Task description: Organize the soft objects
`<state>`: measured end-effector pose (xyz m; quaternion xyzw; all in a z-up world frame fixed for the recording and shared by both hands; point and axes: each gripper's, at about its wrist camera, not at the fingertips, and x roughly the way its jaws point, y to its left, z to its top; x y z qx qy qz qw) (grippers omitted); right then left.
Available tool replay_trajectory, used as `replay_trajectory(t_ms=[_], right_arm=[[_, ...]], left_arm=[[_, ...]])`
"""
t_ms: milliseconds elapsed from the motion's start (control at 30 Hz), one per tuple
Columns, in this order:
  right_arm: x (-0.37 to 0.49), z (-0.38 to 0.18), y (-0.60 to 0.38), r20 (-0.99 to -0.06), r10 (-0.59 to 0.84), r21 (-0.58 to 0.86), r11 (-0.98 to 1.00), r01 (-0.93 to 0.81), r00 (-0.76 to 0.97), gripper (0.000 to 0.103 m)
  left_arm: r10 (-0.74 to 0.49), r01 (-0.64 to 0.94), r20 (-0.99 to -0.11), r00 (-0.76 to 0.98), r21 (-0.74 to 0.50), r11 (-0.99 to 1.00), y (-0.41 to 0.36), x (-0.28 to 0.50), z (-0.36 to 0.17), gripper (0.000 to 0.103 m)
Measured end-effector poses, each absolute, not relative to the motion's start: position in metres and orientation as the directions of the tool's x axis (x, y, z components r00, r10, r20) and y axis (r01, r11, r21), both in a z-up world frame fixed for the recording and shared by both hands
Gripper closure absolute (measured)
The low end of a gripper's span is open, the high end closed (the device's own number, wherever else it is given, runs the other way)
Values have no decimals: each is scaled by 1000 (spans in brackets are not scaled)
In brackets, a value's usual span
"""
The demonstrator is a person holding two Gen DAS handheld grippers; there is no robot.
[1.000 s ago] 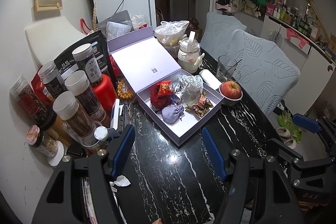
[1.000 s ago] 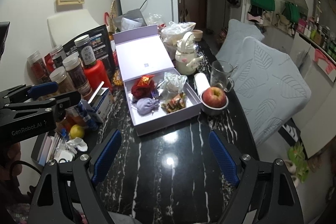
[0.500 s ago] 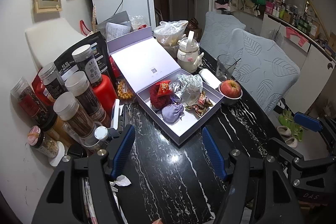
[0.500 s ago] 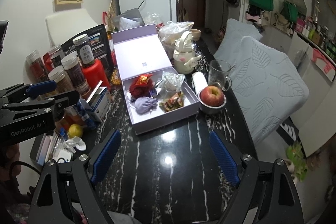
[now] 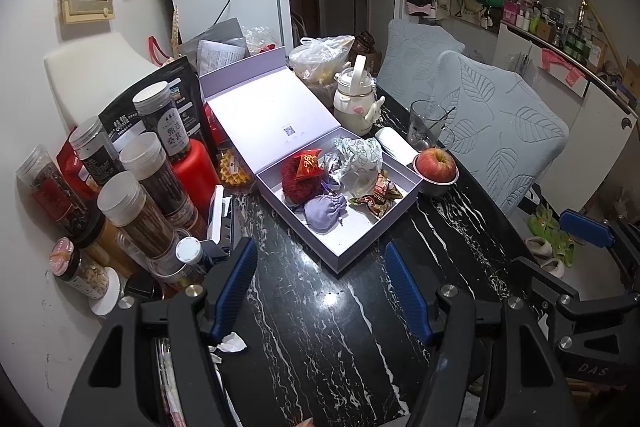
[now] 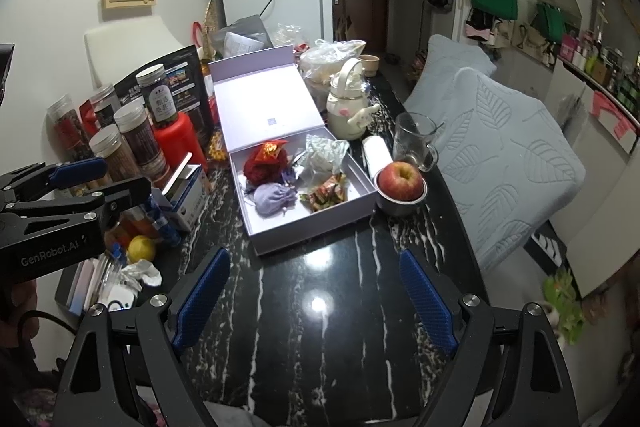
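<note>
An open lavender gift box [image 5: 356,247] [image 6: 320,227] sits on the black marble table. Inside lie a red knit pouch [image 5: 296,181] [image 6: 262,165], a lavender drawstring pouch [image 5: 324,213] [image 6: 274,199], a pale patterned pouch [image 5: 360,159] [image 6: 324,153] and a colourful wrapped bundle [image 5: 378,197] [image 6: 326,193]. My left gripper [image 5: 320,259] is open and empty, just in front of the box. My right gripper [image 6: 314,267] is open and empty, also just short of the box. The left gripper also shows at the left edge of the right wrist view.
Several jars [image 5: 136,203] and a red can [image 5: 194,167] crowd the left side. A white teapot [image 5: 358,99], a glass mug [image 5: 426,127], a white roll [image 5: 394,143] and an apple in a steel bowl [image 5: 436,167] stand right of the box. Chairs with blue covers [image 5: 500,131] line the table's right edge.
Both grippers have drifted slightly; the right wrist view shows the box a little further left. Nothing was grasped or moved.
</note>
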<state>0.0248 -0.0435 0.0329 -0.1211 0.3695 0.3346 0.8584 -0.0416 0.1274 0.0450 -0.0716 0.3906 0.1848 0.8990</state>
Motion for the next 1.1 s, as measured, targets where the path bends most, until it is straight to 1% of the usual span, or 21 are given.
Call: replay_trajectory(t_ms=[1100], right_arm=[[23,24,-48,-728,466,41,763,-645,504,15]], left_arm=[[240,-377,-753,613,-13,926,127,-43,36,37]])
